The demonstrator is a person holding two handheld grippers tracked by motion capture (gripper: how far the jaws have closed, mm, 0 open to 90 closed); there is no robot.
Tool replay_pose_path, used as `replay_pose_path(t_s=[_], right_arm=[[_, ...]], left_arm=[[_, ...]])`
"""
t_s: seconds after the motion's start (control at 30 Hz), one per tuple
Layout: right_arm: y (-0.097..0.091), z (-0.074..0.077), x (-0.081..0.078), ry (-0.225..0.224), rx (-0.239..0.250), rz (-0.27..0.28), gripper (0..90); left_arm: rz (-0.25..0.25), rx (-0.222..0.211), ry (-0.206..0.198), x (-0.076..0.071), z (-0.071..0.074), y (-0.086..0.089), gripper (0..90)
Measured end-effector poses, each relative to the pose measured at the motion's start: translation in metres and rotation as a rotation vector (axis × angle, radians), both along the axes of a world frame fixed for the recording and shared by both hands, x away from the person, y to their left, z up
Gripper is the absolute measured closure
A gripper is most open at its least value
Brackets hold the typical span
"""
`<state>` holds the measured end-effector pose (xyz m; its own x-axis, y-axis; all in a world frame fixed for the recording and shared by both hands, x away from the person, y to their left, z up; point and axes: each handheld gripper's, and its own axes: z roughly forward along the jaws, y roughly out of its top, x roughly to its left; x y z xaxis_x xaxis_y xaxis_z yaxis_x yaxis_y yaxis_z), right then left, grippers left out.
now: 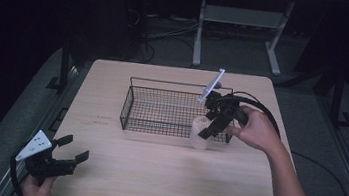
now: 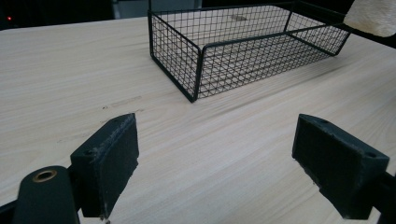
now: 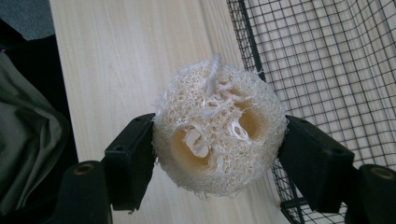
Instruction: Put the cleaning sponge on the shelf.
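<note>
My desk (image 1: 162, 177) spans the middle of the high view, with the black wire basket (image 1: 161, 107) at its centre. My right tool (image 1: 208, 126) is clamped on the pale loofah (image 1: 199, 133) at the basket's lower right corner. At lower left, my left tool (image 1: 75, 149) gapes wide, holding nothing.

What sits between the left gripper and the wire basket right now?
Nothing: in the left gripper view, bare table runs from the open left gripper to the wire basket. The high view agrees.
</note>
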<state>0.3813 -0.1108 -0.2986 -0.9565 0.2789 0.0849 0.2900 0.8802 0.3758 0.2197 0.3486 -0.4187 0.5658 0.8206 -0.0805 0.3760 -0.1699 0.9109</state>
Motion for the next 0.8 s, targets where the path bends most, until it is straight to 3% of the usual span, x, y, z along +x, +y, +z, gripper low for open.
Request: replay_pose_path(t_s=[0.8], right_arm=[[0.005, 0.019, 0.036, 0.001, -0.007, -0.034, 28.6]], left_arm=[[-0.015, 0.022, -0.001, 0.001, 0.001, -0.005, 13.8]])
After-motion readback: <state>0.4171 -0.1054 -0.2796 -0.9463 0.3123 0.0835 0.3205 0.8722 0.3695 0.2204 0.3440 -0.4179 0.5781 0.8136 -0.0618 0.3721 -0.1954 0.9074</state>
